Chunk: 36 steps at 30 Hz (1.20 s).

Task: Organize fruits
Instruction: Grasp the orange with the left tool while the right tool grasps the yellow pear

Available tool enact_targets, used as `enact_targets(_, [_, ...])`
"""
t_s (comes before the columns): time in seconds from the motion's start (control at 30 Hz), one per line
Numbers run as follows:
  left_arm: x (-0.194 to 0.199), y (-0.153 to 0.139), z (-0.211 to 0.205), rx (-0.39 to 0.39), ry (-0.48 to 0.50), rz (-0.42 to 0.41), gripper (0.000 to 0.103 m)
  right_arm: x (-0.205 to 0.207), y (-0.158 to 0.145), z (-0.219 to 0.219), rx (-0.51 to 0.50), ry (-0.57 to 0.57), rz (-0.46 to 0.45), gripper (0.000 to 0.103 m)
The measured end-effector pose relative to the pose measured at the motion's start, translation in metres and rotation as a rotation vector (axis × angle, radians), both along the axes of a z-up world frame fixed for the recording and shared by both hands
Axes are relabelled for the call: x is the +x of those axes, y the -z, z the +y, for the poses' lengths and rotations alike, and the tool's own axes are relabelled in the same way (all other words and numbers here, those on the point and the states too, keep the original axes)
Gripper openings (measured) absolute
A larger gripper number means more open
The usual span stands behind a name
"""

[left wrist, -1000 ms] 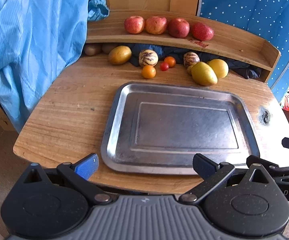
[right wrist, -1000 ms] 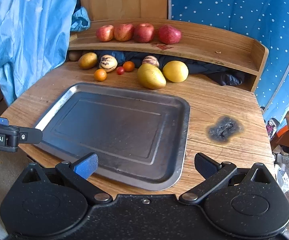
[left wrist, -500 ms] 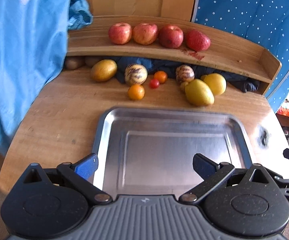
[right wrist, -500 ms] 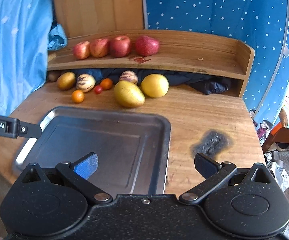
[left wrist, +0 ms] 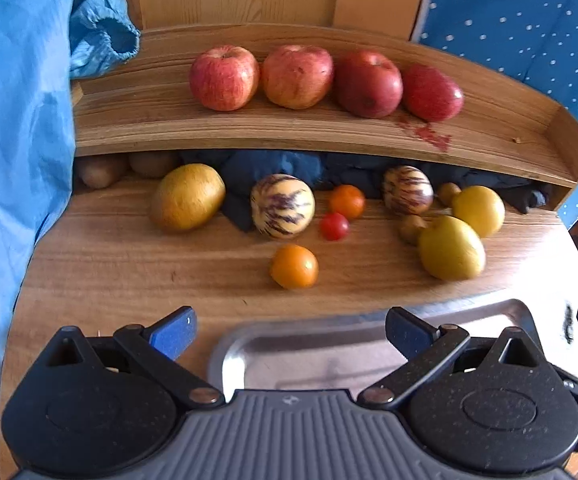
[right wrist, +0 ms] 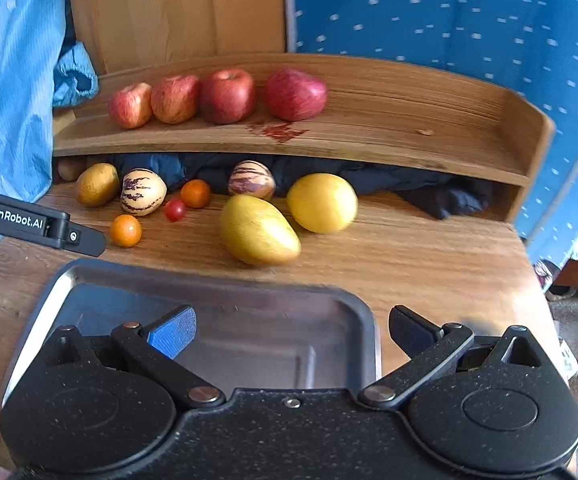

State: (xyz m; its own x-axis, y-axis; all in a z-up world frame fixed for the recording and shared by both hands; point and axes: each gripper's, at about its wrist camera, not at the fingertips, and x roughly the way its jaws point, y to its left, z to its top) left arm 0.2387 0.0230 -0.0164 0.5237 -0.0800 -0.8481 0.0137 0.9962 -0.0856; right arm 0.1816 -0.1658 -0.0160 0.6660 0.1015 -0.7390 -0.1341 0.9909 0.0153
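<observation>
A steel tray [left wrist: 329,352] [right wrist: 89,280] lies on the wooden table, with nothing on it. Behind it lie a small orange [left wrist: 293,267] [right wrist: 126,231], a red tomato [left wrist: 333,226] [right wrist: 175,209], two striped melons [left wrist: 282,205] [right wrist: 251,180], and yellow mangoes [left wrist: 451,248] [right wrist: 259,230]. Several red apples [left wrist: 297,76] [right wrist: 227,96] line the raised shelf. My left gripper [left wrist: 289,332] is open above the tray's near left corner. My right gripper [right wrist: 291,330] is open over the tray's right part. Neither holds anything.
A blue cloth [left wrist: 13,140] hangs at the left. Dark fabric [right wrist: 441,196] is stuffed under the shelf [right wrist: 409,120]. A blue dotted sheet [right wrist: 449,20] stands behind. The left gripper's body [right wrist: 29,222] pokes in at the right wrist view's left edge.
Both grippers have moved forward over the tray toward the fruit. The fruit and shelf now look much nearer. Nothing was picked up.
</observation>
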Motion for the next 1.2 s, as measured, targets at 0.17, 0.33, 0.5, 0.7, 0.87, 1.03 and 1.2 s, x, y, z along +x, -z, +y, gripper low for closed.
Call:
enact_targets(0.17, [0.027, 0.014, 0.014, 0.0, 0.04, 0.028, 0.102, 0.038, 0.007, 0.024, -0.049, -0.009, 0.028, 0.102])
enact_targets(0.33, [0.043, 0.026, 0.017, 0.028, 0.042, 0.042, 0.102, 0.06, 0.013, 0.037, -0.104, -0.012, 0.026, 0.102])
enact_targets(0.5, [0.051, 0.033, 0.019, -0.018, 0.064, 0.064, 0.098, 0.079, 0.022, 0.047, -0.159, -0.08, 0.042, 0.096])
enact_targets(0.7, [0.054, 0.039, 0.014, -0.057, 0.109, 0.067, 0.083, 0.095, 0.031, 0.053, -0.164, -0.099, 0.063, 0.088])
enact_targets(0.87, [0.057, 0.041, 0.013, -0.077, 0.112, 0.053, 0.073, 0.102, 0.034, 0.056, -0.185, -0.109, 0.066, 0.082])
enact_targets(1.03, [0.061, 0.043, 0.014, -0.09, 0.112, 0.043, 0.062, 0.105, 0.039, 0.06, -0.207, -0.118, 0.084, 0.071])
enact_targets(1.2, [0.063, 0.043, 0.016, -0.112, 0.121, 0.039, 0.045, 0.104, 0.04, 0.061, -0.229, -0.104, 0.089, 0.066])
